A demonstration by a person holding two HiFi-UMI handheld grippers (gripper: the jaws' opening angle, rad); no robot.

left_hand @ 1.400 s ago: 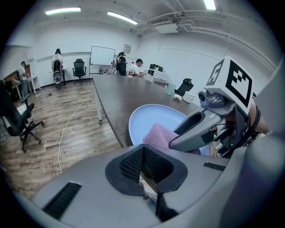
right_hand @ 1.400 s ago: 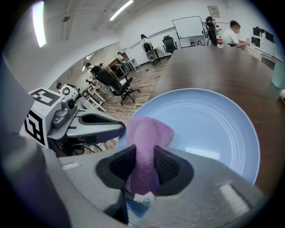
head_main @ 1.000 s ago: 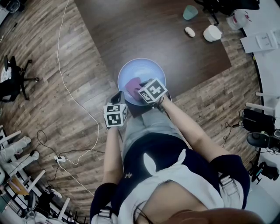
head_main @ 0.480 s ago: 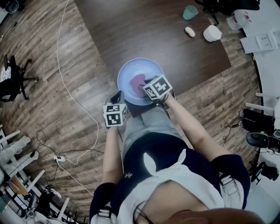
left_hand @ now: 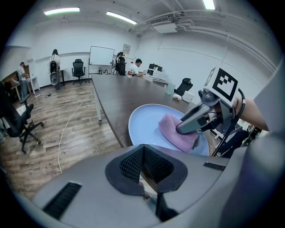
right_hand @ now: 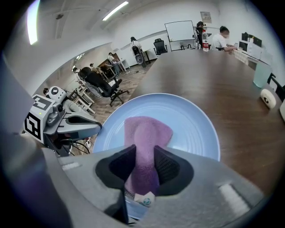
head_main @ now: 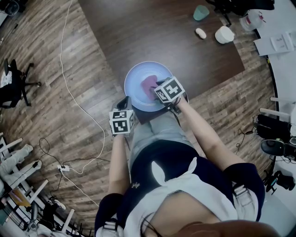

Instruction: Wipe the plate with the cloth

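now right gripper [right_hand: 143, 153] clamps purple cloth [right_hand: 147, 128] on blue plate [right_hand: 198, 122]; left gripper [left_hand: 142, 162] closed near rim.

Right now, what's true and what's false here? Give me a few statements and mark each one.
1. The right gripper is shut on the purple cloth. True.
2. The cloth lies on the bare table. False: it lies on the light blue plate.
3. A teal cup stands at the table's far end. True.
4. The plate sits at the far end too. False: it sits at the near edge, close to the person.
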